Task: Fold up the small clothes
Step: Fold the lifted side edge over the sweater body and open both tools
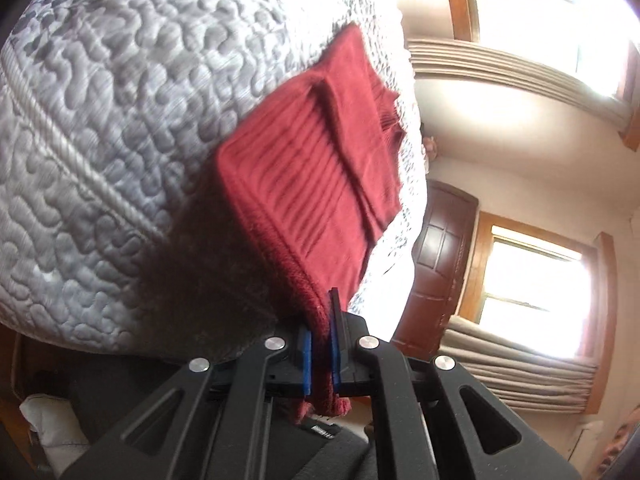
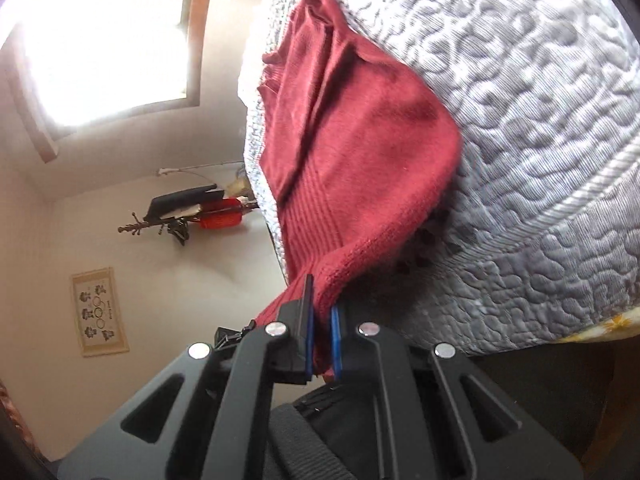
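Observation:
A dark red knitted garment (image 1: 316, 168) lies partly folded on a grey quilted mattress (image 1: 120, 140), with a narrow folded strip across its top. My left gripper (image 1: 320, 344) is shut on its near hem, and the blue pads squeeze the ribbed edge. In the right wrist view the same red garment (image 2: 352, 152) stretches from the mattress (image 2: 540, 120) down to my right gripper (image 2: 322, 332), which is shut on another bunched corner of the hem. Both held corners hang lifted off the mattress edge.
Bright windows (image 1: 532, 280) with beige curtains and a brown door (image 1: 436, 268) stand beyond the bed. A coat rack (image 2: 188, 216) with dark and red items and a framed picture (image 2: 98, 312) hang on the wall. Dark fabric (image 2: 340, 440) lies under the grippers.

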`<state>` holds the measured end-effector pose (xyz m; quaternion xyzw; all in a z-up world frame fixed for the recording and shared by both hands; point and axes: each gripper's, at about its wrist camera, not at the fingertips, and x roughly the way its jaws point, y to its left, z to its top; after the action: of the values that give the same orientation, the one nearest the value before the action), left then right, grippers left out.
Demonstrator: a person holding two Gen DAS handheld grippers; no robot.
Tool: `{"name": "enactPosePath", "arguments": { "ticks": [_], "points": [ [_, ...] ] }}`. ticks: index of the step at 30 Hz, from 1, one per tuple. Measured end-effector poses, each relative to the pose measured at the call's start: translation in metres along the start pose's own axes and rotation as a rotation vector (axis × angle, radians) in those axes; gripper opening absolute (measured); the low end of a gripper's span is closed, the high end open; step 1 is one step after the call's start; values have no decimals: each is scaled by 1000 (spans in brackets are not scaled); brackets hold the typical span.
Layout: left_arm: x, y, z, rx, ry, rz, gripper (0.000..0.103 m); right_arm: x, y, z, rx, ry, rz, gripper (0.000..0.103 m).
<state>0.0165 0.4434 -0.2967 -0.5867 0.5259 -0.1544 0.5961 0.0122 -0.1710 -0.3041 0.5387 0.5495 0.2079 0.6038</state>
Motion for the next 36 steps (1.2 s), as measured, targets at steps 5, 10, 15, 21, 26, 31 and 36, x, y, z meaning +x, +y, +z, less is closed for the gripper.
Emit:
{"name": "enactPosePath", "arguments": {
  "ticks": [5,10,15,21,26,31,36],
  "points": [
    [6,-29,44,-57,-52,-92,6,4,30,41,6,-17,35,5],
    [29,-41,92,-137,-75,-128,6,8,31,83,60,-24,27,5],
    [56,-37,131,-212,-79,-104,6,22,19,119,130,-29,-1,5],
    [93,-29,171,-254,-72,-21,6,45,-1,152,203,-16,-64,5],
    [108,-12,191,-312,-74,14,7,58,-19,177,285,-26,-63,6],
    [116,-2,210,-365,-87,10,24,66,-31,199,336,-23,-80,21],
    [119,-9,224,-348,-95,8,38,63,-24,215,329,-31,-48,42]
  ]
}}
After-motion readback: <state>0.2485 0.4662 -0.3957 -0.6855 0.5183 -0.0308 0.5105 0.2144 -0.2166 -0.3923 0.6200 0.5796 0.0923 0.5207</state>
